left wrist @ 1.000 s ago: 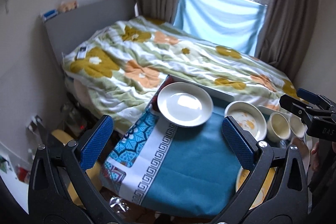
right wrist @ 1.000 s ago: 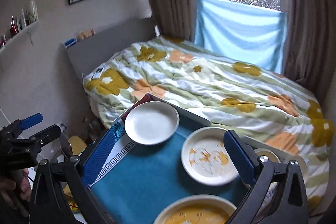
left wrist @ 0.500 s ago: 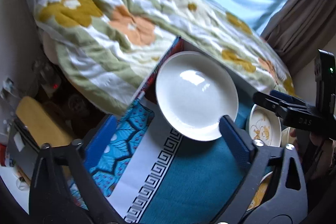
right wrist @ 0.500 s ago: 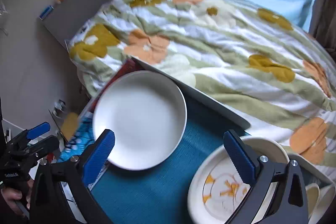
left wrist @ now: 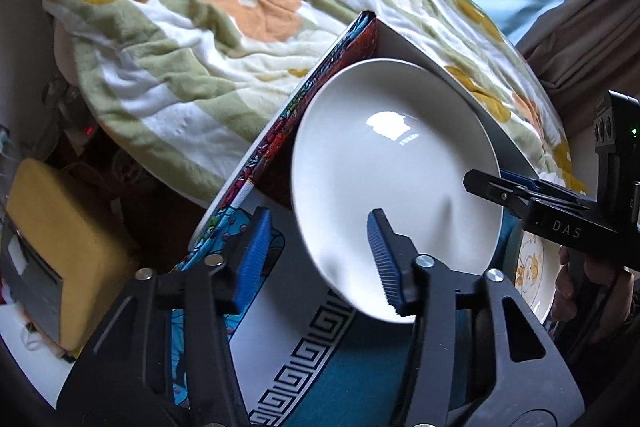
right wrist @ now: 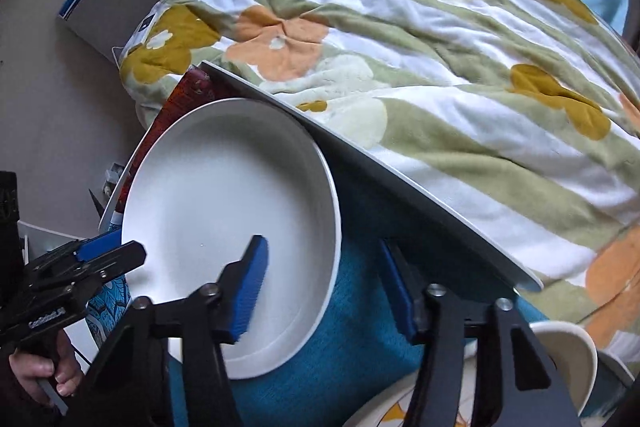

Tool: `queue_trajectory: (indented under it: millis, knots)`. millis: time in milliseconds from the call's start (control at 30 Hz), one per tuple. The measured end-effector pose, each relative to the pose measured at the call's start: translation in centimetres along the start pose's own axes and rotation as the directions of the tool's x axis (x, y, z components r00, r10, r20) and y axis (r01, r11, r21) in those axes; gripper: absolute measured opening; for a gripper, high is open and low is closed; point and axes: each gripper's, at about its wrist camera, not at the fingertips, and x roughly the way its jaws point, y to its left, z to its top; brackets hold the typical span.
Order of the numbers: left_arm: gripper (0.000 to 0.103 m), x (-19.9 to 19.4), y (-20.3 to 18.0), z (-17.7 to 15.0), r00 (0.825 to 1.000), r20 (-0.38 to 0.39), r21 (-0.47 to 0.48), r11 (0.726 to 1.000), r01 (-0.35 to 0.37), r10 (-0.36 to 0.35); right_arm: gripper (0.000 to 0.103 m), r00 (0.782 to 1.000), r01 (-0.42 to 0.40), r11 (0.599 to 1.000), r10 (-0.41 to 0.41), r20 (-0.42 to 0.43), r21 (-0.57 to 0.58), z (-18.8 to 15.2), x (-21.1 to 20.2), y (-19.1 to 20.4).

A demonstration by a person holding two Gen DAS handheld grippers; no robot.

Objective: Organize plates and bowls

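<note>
White plate (left wrist: 396, 163), nothing in it.

Both tongs dropped from high above the desk (left wrist: 280, 347) and tipped steeply down onto the white plate (left wrist: 392, 179), the left tongs (left wrist: 318, 259) straddling its near-left rim and the right tongs (right wrist: 326, 291) its right rim, their jaws narrowing from wide open and closing around each rim.
</note>
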Motion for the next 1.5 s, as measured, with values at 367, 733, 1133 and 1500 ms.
queue_trajectory:
  millis: [367,733,1133,1500]
  knots:
    - [0.012,0.9,0.3,0.2,0.999,-0.004,0.002,0.999,-0.038,0.038,0.014,1.000,-0.015,1.000,0.015,0.010,-0.004,0.2,0.6,-0.2]
    - [0.012,-0.2,-0.6,0.0,0.996,0.035,0.054,0.995,-0.088,0.086,0.014,0.999,0.014,1.000,-0.013,0.037,-0.015,0.0,-0.2,0.5]
    - [0.012,-5.3,-3.8,-0.3,0.991,0.113,0.203,0.975,-0.093,0.071,0.014,0.994,0.025,0.998,-0.032,0.102,0.065,-1.8,-5.2,1.0]
    - [0.012,-10.5,-9.8,-4.1,0.992,0.126,0.376,0.926,-0.031,-0.018,0.014,0.977,0.064,0.976,-0.104,0.189,0.209,-9.2,-13.3,0.3]
